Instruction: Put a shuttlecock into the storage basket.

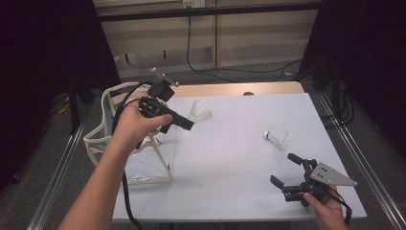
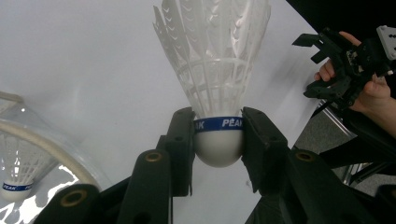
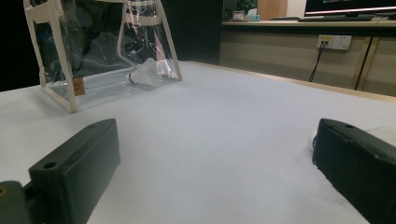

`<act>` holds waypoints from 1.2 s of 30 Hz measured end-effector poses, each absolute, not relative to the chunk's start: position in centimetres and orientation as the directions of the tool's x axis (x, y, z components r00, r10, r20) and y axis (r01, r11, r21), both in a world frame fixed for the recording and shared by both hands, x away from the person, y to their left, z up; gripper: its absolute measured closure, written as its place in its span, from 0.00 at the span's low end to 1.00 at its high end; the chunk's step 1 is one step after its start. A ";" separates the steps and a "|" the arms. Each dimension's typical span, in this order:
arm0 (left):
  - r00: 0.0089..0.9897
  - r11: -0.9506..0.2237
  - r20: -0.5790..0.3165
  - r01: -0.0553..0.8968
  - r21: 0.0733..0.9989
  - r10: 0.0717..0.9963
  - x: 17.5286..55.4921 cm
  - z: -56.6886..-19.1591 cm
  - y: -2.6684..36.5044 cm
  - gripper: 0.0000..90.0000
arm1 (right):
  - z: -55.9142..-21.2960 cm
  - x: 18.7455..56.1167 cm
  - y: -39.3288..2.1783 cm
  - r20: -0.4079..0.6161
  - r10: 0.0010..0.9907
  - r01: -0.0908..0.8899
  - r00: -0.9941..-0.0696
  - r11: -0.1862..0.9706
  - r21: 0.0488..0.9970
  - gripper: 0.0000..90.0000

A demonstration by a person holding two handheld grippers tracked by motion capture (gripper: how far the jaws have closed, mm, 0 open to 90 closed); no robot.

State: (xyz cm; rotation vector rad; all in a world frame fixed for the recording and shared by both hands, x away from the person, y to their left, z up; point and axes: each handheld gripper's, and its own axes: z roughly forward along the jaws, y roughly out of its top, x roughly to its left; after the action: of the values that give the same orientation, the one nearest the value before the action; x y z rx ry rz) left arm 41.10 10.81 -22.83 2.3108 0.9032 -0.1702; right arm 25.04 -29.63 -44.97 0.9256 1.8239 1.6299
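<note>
The left hand-held gripper (image 2: 217,140) grips a shuttlecock (image 2: 215,84) by its cork above the bench (image 1: 239,143); the right hand-held gripper (image 1: 292,172) is open, holding nothing, near a second shuttlecock (image 1: 276,138).

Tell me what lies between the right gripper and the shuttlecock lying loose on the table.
Nothing: in the high view, bare table separates the right gripper from the loose shuttlecock.

My right jaws hide most of loose shuttlecock (image 3: 312,138) lying on tabletop. Held shuttlecock (image 2: 217,88): feather tips cut by top edge. Bag (image 3: 100,49) top cropped, contents blurred.
</note>
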 end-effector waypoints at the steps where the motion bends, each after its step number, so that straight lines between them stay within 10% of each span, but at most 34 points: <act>1: 0.756 -0.559 -0.334 0.646 0.520 0.563 41.1 -22.8 10.9 0.73 | -45.0 25.0 -29.6 0.061 0.773 0.147 -0.631 0.042 0.988 0.01; 36: 0.752 -0.547 -0.313 0.645 0.534 0.581 41.3 -21.1 12.1 0.73 | -45.0 25.1 -29.7 0.065 0.776 0.150 -0.628 0.038 0.988 0.01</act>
State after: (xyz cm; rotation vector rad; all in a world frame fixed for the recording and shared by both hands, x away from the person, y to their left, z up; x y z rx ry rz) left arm 41.26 12.07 -21.06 2.3034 0.9154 -0.1293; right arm 25.07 -29.67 -44.95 0.9331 1.8204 1.6304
